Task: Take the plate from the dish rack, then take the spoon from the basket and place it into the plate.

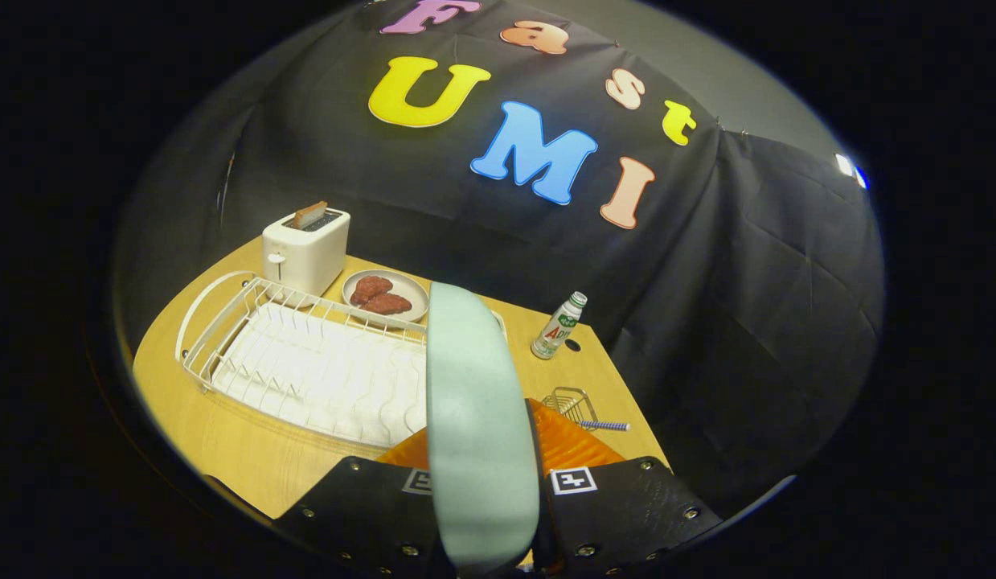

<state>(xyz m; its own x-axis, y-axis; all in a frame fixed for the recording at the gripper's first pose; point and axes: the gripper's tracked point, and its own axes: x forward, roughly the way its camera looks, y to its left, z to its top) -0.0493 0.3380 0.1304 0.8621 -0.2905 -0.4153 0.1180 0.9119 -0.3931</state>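
A pale green plate (473,418) stands on edge between my two fingers, held up above the table, and my gripper (483,470) is shut on it. The white wire dish rack (305,362) lies below and to the left of the plate, its slots bare. A small wire basket (571,404) sits on the table to the right of the plate, just beyond my right finger. A spoon with a striped blue handle (602,425) lies in it, the handle sticking out to the right. The plate hides the table straight ahead of my fingers.
A white toaster (305,249) with a slice of bread in it stands behind the rack. Beside it is a small plate (413,289) holding two pieces of brown meat. A small bottle (558,326) stands behind the basket. The wooden table (232,450) ends at the black cloth wall.
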